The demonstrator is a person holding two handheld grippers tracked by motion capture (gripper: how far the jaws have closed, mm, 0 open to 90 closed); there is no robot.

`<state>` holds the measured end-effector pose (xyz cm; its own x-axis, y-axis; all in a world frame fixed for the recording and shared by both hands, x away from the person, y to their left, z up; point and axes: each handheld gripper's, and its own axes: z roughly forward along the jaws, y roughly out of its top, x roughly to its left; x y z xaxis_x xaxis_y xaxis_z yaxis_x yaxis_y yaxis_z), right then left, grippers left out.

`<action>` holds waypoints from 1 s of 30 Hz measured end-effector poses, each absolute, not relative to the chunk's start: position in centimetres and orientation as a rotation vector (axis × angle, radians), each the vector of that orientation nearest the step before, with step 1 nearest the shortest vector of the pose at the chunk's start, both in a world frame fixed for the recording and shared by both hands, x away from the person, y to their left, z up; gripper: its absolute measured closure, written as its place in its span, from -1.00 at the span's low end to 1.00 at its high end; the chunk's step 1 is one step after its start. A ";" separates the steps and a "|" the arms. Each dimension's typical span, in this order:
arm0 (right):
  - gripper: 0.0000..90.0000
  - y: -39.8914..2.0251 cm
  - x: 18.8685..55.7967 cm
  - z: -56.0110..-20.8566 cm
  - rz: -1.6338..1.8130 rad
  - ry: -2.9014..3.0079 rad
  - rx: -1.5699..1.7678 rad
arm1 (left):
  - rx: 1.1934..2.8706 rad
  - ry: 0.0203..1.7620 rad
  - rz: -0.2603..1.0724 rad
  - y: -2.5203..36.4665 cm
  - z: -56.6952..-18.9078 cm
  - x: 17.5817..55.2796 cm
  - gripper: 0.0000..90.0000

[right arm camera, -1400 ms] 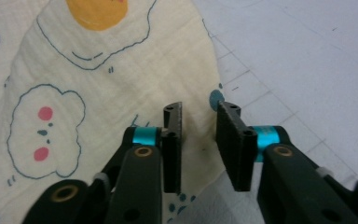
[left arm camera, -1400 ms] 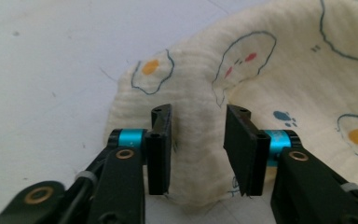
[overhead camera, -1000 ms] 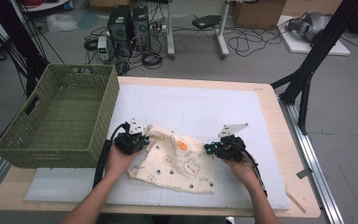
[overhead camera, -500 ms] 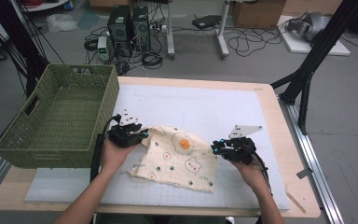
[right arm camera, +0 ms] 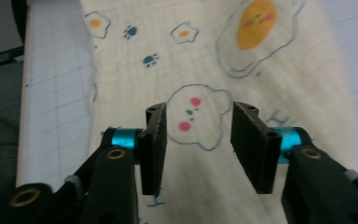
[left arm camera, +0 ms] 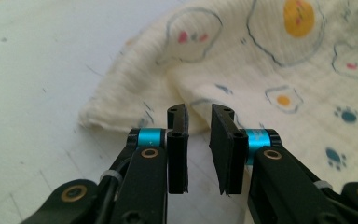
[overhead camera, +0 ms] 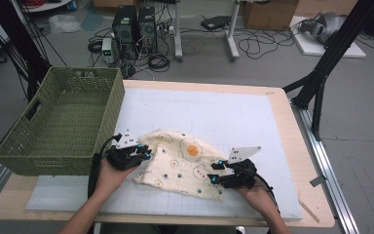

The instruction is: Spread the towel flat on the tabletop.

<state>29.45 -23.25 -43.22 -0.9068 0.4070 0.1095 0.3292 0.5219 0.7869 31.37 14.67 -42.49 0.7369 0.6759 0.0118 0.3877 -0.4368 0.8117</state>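
Cream Cloth Flat on the Bench, Both Tongs Released

Cream muslin cloth (overhead camera: pixel 185 163), printed with fried eggs, bears and paw marks, lies spread on the white gridded mat (overhead camera: pixel 233 117) that covers my bench (overhead camera: pixel 292 146). It sits toward the near edge, rumpled along its left side.

My left tongs (overhead camera: pixel 143 153) rest at the cloth's left edge. In the left gripper view, my left tongs (left arm camera: pixel 199 140) stand slightly apart; the jaws have just been closing, and nothing is pinched between them. The folded hem of the cloth (left arm camera: pixel 242 65) lies just beyond the tips.

My right tongs (overhead camera: pixel 213 173) sit at the cloth's lower right corner. In the right gripper view, my right tongs (right arm camera: pixel 198 144) stand clearly apart; the jaws have just been opening. The cloth (right arm camera: pixel 200 70) lies flat under the gap, a bear face between the pads, and neither pad presses on it.

A green woven basket (overhead camera: pixel 63 122) stands on the left end of my bench, just beside my left hand (overhead camera: pixel 108 175).
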 end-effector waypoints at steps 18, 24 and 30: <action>0.37 -22.2 28.6 -44.5 1.226 2.760 0.541 | 2.191 0.608 0.196 12.3 -44.4 30.3 0.68; 0.87 -22.0 28.8 -44.6 1.229 2.760 0.531 | 2.206 0.605 0.222 12.2 -44.1 30.2 0.91; 0.97 -22.2 28.7 -44.3 1.239 2.794 0.506 | 2.173 0.637 0.272 14.2 -42.9 29.6 0.92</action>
